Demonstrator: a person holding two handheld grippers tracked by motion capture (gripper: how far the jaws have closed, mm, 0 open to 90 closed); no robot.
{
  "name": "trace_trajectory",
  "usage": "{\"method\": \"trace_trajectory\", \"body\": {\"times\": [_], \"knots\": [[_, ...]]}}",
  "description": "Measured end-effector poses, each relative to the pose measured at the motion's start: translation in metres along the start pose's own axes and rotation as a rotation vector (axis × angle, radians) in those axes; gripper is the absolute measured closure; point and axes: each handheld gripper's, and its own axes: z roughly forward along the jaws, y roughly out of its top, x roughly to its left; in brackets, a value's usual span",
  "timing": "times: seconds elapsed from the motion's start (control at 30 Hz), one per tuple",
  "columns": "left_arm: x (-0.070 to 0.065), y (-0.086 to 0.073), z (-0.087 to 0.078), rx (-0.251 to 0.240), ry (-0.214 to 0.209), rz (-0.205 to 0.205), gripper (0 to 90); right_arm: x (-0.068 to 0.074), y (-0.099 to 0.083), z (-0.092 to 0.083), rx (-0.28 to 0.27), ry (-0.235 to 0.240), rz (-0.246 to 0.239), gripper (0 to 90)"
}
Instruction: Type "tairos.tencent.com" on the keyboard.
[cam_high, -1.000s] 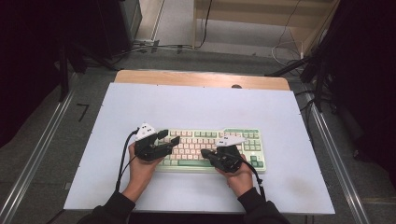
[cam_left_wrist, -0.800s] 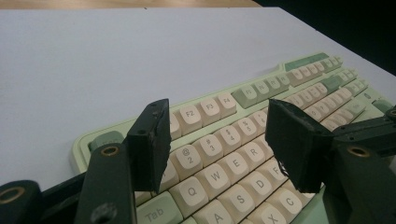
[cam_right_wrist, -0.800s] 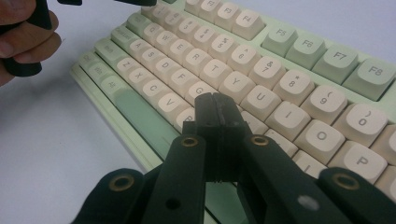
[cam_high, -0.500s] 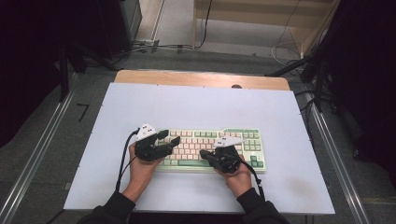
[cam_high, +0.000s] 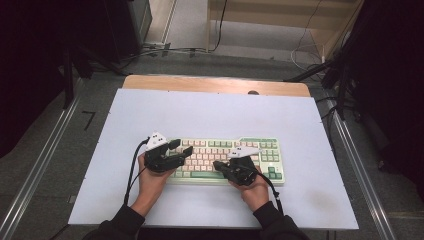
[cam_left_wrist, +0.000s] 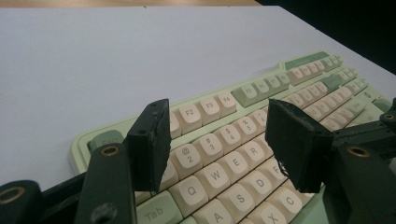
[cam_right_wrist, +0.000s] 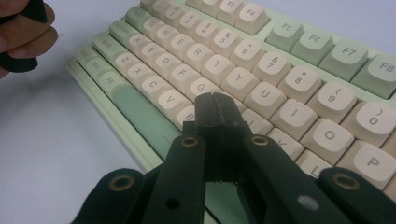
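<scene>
Two grippers over one keyboard (cam_high: 227, 160), which lies on a pale worktop (cam_high: 210, 117).

High view: keyboard, mint-green case with cream keys, sits toward the 6 o'clock edge of the worktop, long side across. Left gripper (cam_high: 175, 152) hangs over the keyboard's 9 o'clock end, held by the left hand (cam_high: 150, 177). Right gripper (cam_high: 220, 165) hangs over the lower middle rows, held by the right hand (cam_high: 257, 190). A cable trails from each gripper toward 6 o'clock. Bare wooden strip (cam_high: 215, 84) shows along the worktop's 12 o'clock edge.

Left gripper view: left gripper (cam_left_wrist: 219, 140) has its jaws standing apart with nothing between them, above the number and Q-W-E-R keys; keyboard (cam_left_wrist: 261, 93) runs off toward 2 o'clock.

Right gripper view: right gripper (cam_right_wrist: 215, 100) has its jaws pressed together, gripping nothing, tips just above the keys near G and H, at the keyboard (cam_right_wrist: 280, 60) middle. Whether the tips touch a key cannot be told. Left hand (cam_right_wrist: 21, 30) shows at 10 o'clock.
</scene>
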Motion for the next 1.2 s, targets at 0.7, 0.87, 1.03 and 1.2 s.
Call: {"method": "trace_trajectory", "body": {"times": [0.7,0.87,1.03,1.2], "knots": [[0.000,0.000,-0.001,-0.003,0.000,0.001,41.3,0.000,-0.002,0.000,-0.020,-0.004,0.001,85.5],[0.000,0.000,-0.001,-0.003,0.001,0.001,41.3,-0.003,0.004,-0.017,-0.092,0.006,0.024,78.4],[0.000,0.000,-0.001,-0.001,-0.001,0.003,41.3,-0.011,0.006,-0.025,-0.116,-0.013,0.052,53.0],[0.000,0.000,-0.001,0.000,-0.001,0.003,41.3,-0.020,0.005,-0.029,-0.114,-0.046,0.106,36.0]]}}
